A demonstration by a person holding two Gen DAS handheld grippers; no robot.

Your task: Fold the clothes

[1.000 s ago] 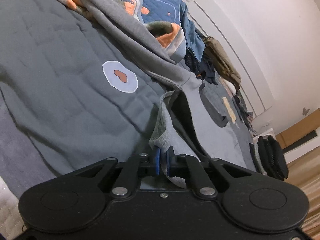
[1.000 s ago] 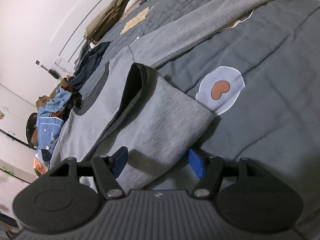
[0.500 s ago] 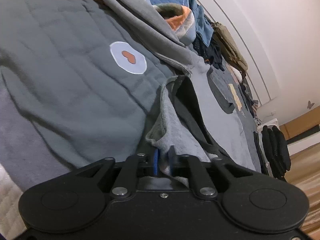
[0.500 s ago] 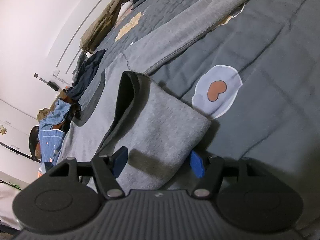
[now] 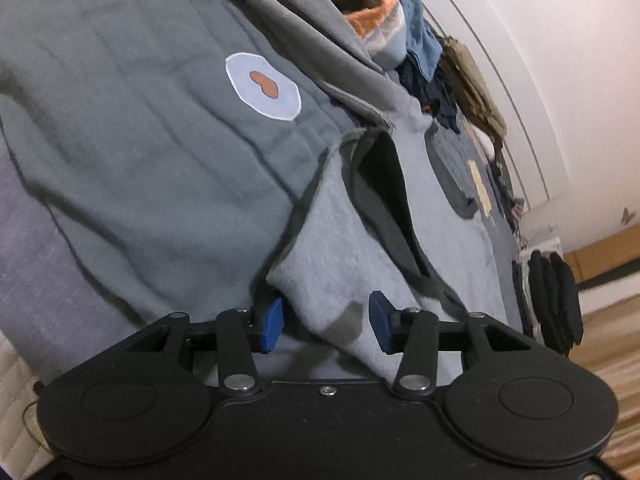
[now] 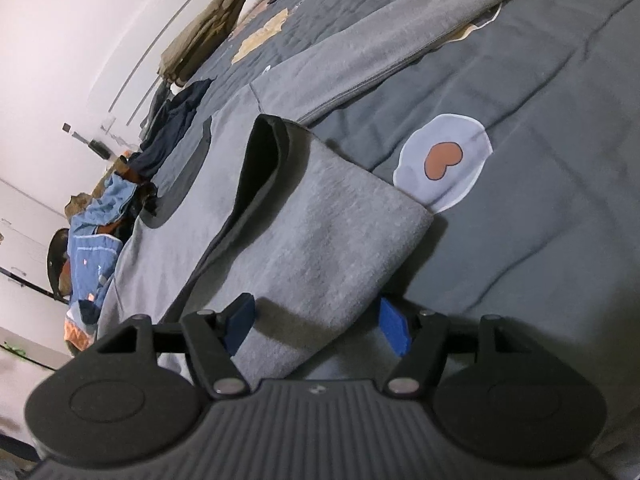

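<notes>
**Two grippers, both spread wide, at the edge of one grey sweatshirt**

Two blue pads on my left gripper (image 5: 326, 322) stand well apart, with the folded corner of the light grey sweatshirt (image 5: 352, 248) lying between them; neither pad is pressing the cloth. My right gripper (image 6: 318, 326) shows the same: two blue pads apart, the folded grey panel running down between them, nothing pinched.

One sweatshirt is spread on the dark grey quilt (image 5: 132, 128). Its near part is folded over on itself, so that one dark inner lining shows as a black opening in both views. One long grey sleeve (image 6: 400, 44) stretches away across the quilt in the right wrist view.

One pale oval patch with an orange heart (image 6: 442, 162) sits on the quilt just beside the fold's far corner; the left wrist view shows the same patch (image 5: 262, 86) further off.

Beyond the sweatshirt, loose clothes lie in a row along the white wall (image 5: 560, 40): one blue-and-orange quilted garment (image 5: 384, 12), one dark navy heap (image 6: 176, 132) and one olive-brown garment (image 6: 208, 36). How many more pieces lie in that row, I cannot tell. One black ribbed object (image 5: 554, 300) stands at the bed's edge above a wooden floor (image 5: 616, 340).
</notes>
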